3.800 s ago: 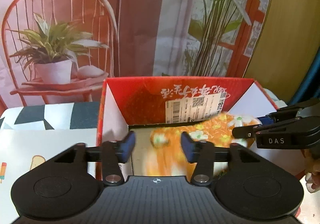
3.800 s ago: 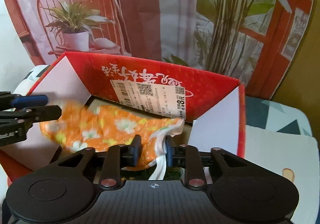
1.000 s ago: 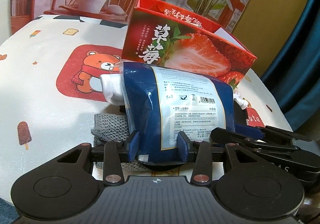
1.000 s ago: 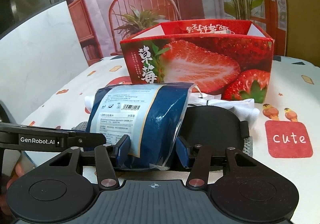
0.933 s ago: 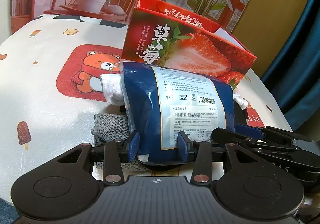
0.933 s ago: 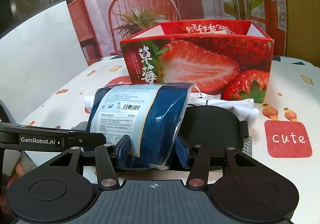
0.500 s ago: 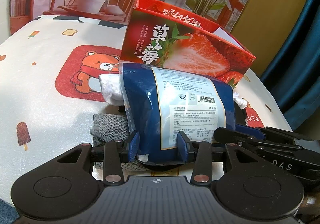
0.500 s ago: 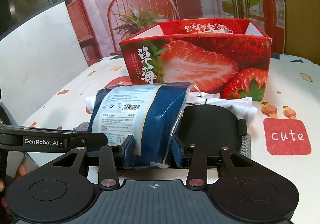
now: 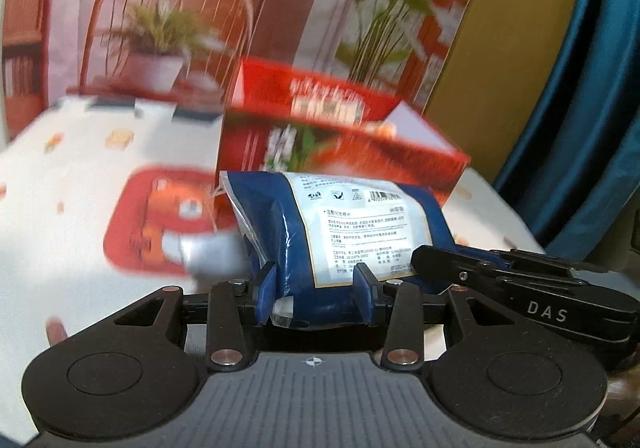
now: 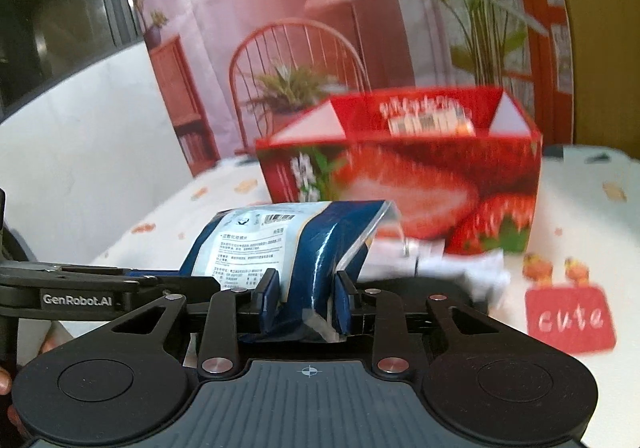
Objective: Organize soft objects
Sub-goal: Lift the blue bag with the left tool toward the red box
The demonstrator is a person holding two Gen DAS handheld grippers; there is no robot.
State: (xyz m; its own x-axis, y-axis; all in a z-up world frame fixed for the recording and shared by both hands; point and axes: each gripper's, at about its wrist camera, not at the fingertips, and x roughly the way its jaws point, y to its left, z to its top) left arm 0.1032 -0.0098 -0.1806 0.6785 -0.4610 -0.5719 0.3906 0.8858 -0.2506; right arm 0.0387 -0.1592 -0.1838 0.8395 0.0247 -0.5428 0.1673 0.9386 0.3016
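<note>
A soft blue packet with a white label (image 9: 344, 232) is held off the table by both grippers. My left gripper (image 9: 316, 288) is shut on its near end. My right gripper (image 10: 306, 298) is shut on its other end, where the packet (image 10: 296, 244) folds between the pads. The right gripper also shows in the left wrist view (image 9: 520, 288), and the left gripper shows in the right wrist view (image 10: 80, 292). The open red strawberry box (image 10: 400, 187) stands behind the packet; it also shows in the left wrist view (image 9: 340, 143).
White cloth (image 10: 460, 268) and a black item (image 10: 420, 288) lie on the table (image 10: 580, 207) in front of the box. A white cloth (image 9: 212, 252) lies on the bear print. A blue curtain (image 9: 580, 107) hangs at the right.
Both grippers have closed tighter on the blue packet and lifted it off the pile. The views now look higher, toward the box's open top, with motion blur.
</note>
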